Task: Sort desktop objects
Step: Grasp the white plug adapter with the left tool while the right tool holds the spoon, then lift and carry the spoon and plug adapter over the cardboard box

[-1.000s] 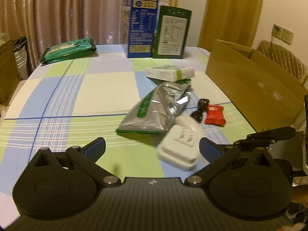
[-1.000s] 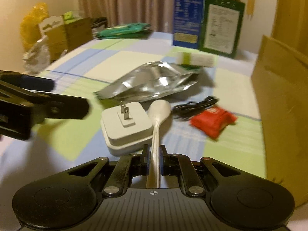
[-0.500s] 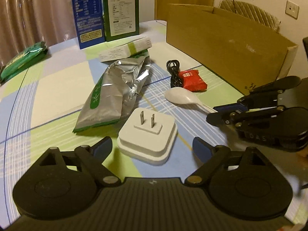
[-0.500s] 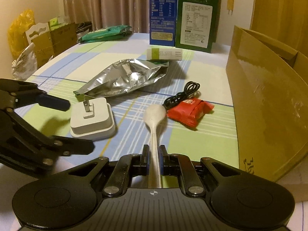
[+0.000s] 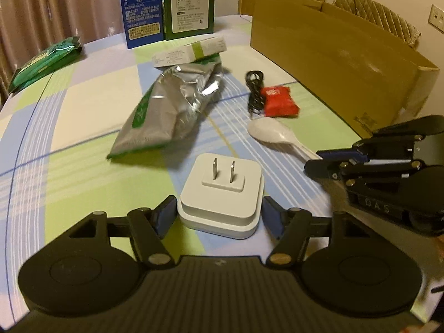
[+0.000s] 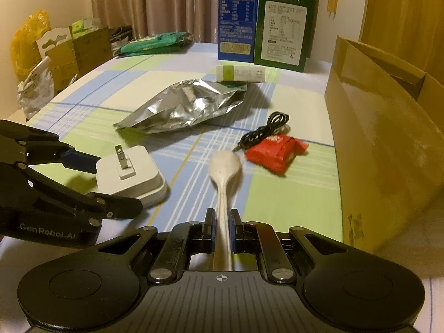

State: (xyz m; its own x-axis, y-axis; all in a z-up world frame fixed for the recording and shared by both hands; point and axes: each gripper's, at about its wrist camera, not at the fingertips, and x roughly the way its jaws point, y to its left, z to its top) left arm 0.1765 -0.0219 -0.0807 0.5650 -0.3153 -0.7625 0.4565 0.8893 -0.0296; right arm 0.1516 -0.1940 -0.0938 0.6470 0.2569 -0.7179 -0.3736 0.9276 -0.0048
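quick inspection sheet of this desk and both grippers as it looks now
surface: checked tablecloth
job's things: white plug, spoon, red packet, foil bag
clutter: small white box, blue carton, green carton, green pack
grippers: left gripper closing, plug between the jaws; right gripper shut on spoon handle
cables: black cable beside red packet
surroundings: cardboard box, curtains

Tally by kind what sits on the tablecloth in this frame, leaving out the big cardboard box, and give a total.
Upright cartons: 2, blue carton, green carton
Flat small box: 1, white-green box
Soft packs: 3, foil pouch, green pack, red packet
Electrical: 2, plug adapter, black cable
Utensil: 1, white spoon
Total: 9
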